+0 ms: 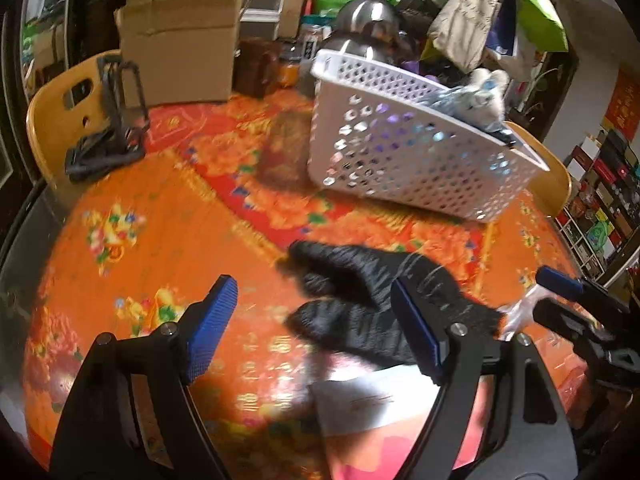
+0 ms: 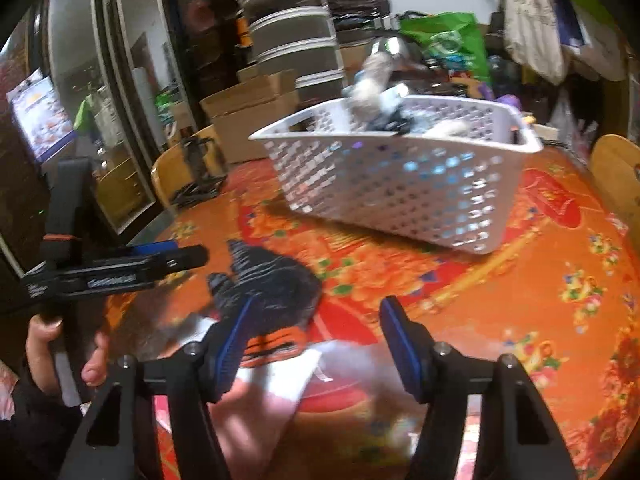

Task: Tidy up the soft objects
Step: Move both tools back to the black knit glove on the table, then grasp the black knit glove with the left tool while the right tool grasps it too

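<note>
Black glove (image 1: 360, 300) lies flat: both the left gripper (image 1: 316, 332) and right gripper (image 2: 316, 340) stand open, empty; pinch its cuff, then lift toward the white basket (image 1: 420, 160)

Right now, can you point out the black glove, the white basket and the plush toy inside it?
black glove (image 1: 360, 292), left wrist view, on its knit palm.
white basket (image 2: 384, 184), right wrist view, on its perforated front wall.
plush toy (image 1: 476, 96), left wrist view, on its pale blue body above the rim.

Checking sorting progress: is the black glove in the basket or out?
Out: the glove lies on the tablecloth in front of the basket.
</note>
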A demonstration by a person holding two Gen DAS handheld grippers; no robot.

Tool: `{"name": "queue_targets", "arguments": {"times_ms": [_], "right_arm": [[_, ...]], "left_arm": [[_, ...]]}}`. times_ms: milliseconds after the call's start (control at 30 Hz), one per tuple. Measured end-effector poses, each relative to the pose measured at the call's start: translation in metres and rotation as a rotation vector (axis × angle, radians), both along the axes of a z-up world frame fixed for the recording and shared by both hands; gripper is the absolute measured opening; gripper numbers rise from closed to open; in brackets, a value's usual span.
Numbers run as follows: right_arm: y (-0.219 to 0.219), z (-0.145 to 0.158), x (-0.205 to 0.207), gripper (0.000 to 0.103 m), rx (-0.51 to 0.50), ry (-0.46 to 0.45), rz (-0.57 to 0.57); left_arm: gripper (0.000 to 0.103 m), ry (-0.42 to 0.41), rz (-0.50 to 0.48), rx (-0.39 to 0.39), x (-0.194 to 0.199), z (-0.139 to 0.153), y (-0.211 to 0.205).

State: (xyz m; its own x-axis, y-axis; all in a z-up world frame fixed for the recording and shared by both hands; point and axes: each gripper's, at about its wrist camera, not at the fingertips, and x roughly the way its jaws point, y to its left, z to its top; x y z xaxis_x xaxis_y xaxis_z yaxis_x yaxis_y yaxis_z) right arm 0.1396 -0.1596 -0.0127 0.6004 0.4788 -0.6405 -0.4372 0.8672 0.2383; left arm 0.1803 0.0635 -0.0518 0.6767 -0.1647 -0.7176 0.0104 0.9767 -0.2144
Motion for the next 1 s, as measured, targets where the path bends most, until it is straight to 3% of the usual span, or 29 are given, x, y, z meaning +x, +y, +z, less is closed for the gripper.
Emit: {"name": "queue_targets", "arguments": {"times_ms": [67,333,667,700,733,767,833,933,1000], "right_arm": [[0.010,-0.004,0.001,0.049,-0.013,0.013,0.026],[0.035,-0.021,0.002,0.039,-0.058,0.050,0.098],[0.035,-0.030,0.003,0.027,-0.096,0.051,0.140],[0.035,-0.031,0.003,0.026,-0.092,0.051,0.142],[0.035,-0.032,0.003,0.023,-0.094,0.050,0.147],[0.035,-0.033,0.003,0.019,-0.097,0.047,0.151],[0.036,-0.032,0.002,0.015,-0.101,0.036,0.157],[0.039,-0.029,-0.003,0.013,-0.124,0.013,0.164],[0.040,-0.027,-0.005,0.012,-0.136,-0.001,0.166]], "left_arm": [[0.077,0.021,0.006,-0.010,0.004,-0.006,0.006],[0.077,0.046,-0.014,-0.028,0.042,-0.014,0.009],[0.076,0.098,-0.038,-0.019,0.074,-0.037,-0.003],[0.074,0.098,-0.041,-0.014,0.074,-0.038,-0.004],[0.063,0.096,-0.043,-0.008,0.075,-0.039,-0.005],[0.045,0.096,-0.046,-0.012,0.075,-0.040,-0.005],[0.029,0.103,-0.077,-0.043,0.076,-0.042,-0.006],[0.016,0.100,-0.104,-0.058,0.075,-0.043,-0.010],[0.015,0.088,-0.113,-0.046,0.072,-0.040,-0.014]]}}
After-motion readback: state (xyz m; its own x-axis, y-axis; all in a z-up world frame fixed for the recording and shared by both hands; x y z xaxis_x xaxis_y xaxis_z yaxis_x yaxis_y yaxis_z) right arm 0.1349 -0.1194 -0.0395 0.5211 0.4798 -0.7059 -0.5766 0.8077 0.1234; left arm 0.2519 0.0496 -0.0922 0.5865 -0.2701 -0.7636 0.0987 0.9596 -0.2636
